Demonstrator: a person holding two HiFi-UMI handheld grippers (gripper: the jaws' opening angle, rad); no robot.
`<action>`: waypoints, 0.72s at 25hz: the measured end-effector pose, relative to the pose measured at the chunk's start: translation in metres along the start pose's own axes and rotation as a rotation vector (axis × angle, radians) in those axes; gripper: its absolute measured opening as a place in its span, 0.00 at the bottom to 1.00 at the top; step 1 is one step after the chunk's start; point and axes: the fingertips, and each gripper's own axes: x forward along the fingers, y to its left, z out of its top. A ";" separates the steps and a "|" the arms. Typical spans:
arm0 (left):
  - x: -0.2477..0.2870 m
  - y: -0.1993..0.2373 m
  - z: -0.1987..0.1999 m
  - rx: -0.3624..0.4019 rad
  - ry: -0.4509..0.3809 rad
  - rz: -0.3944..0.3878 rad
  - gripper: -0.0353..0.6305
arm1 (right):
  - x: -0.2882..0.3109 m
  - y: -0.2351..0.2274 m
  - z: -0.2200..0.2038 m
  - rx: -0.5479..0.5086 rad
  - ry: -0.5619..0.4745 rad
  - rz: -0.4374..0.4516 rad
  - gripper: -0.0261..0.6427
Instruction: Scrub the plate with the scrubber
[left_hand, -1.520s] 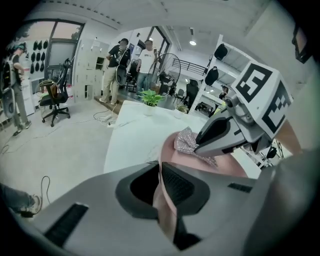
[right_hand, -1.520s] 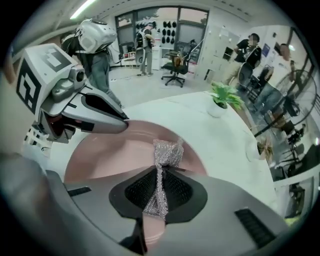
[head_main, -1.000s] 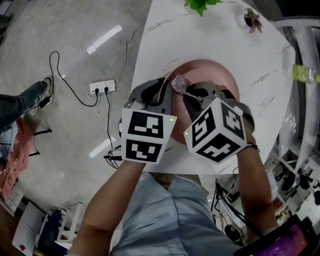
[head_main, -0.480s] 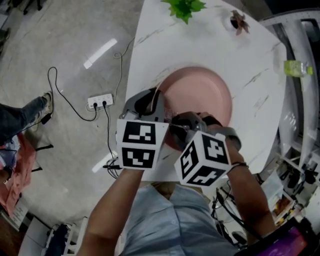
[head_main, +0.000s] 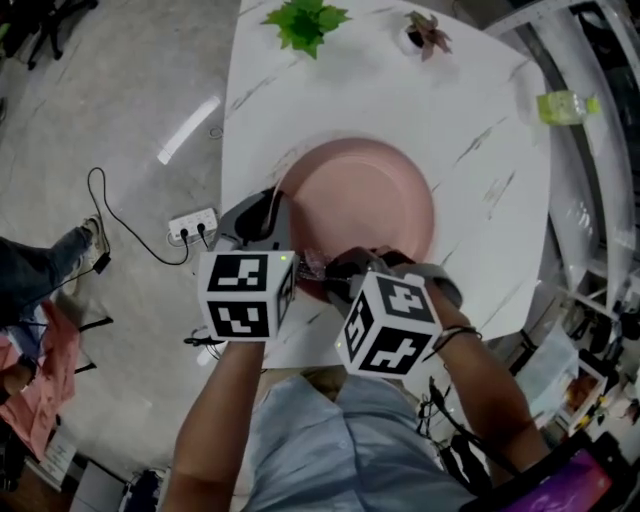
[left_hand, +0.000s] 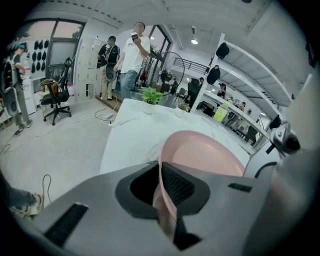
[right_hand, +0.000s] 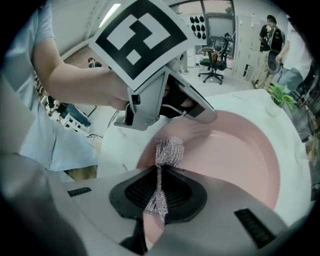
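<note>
A big pink plate (head_main: 365, 205) lies on the white marble table (head_main: 480, 150). My left gripper (head_main: 285, 265) is shut on the plate's near-left rim (left_hand: 165, 200), with the rim clamped between its jaws. My right gripper (head_main: 335, 275) is shut on a silvery mesh scrubber (right_hand: 167, 152). The scrubber's free end rests on the plate's inner surface (right_hand: 235, 150) close to the near rim, just in front of the left gripper (right_hand: 170, 107). In the head view the scrubber is mostly hidden behind the marker cubes.
A green plant (head_main: 303, 22) and a small potted plant (head_main: 425, 33) stand at the table's far edge. A green bottle (head_main: 565, 104) sits on the shelving to the right. A power strip (head_main: 195, 227) with cables lies on the floor left of the table. People stand in the background (left_hand: 132, 55).
Both grippers have come back toward the table's near edge. The scrubber has moved from the plate's middle to its near rim. The left gripper keeps its hold on the rim.
</note>
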 end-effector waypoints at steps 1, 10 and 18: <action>-0.001 0.000 0.000 0.004 0.007 -0.003 0.09 | 0.000 0.001 -0.003 0.010 0.003 0.008 0.12; 0.001 -0.001 -0.001 0.020 0.023 0.010 0.09 | -0.009 -0.007 -0.028 0.109 0.032 -0.001 0.12; 0.001 0.000 -0.001 0.036 0.026 0.017 0.09 | -0.019 -0.031 -0.050 0.264 0.063 -0.092 0.12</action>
